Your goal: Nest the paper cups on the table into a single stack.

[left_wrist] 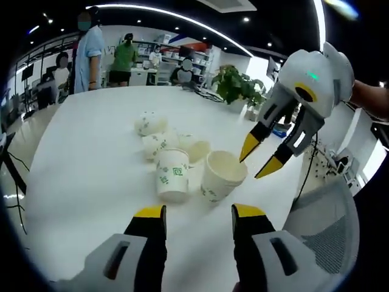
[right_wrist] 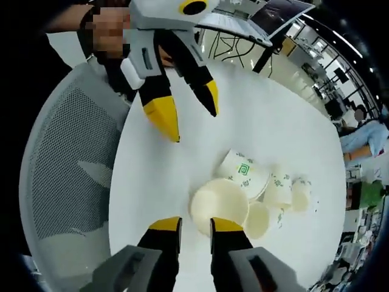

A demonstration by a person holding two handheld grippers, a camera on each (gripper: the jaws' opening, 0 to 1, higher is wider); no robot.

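Left gripper (left_wrist: 197, 219): jaws standing apart, gripping nothing, hovering just short of the cups.
Cups (left_wrist: 173, 174): lying clustered on the table (left_wrist: 85, 170) ahead of both grippers, some seemingly tipped.
Open cup (right_wrist: 219, 205): sitting just beyond the right tips.
Right gripper (right_wrist: 196, 226): jaws parted, empty, pointing at that cup's rim.
Risk: closing off-centre may be crushing the thin rim or knocking neighbours rolling away.

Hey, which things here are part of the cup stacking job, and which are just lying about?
Part of the job:
- paper cups, clustered on the white table, some tipped over
- nearest open cup
- left claw, open
- right claw, open, jaws at that cup's rim

Just lying about:
- mesh chair
- potted plant
- laptop
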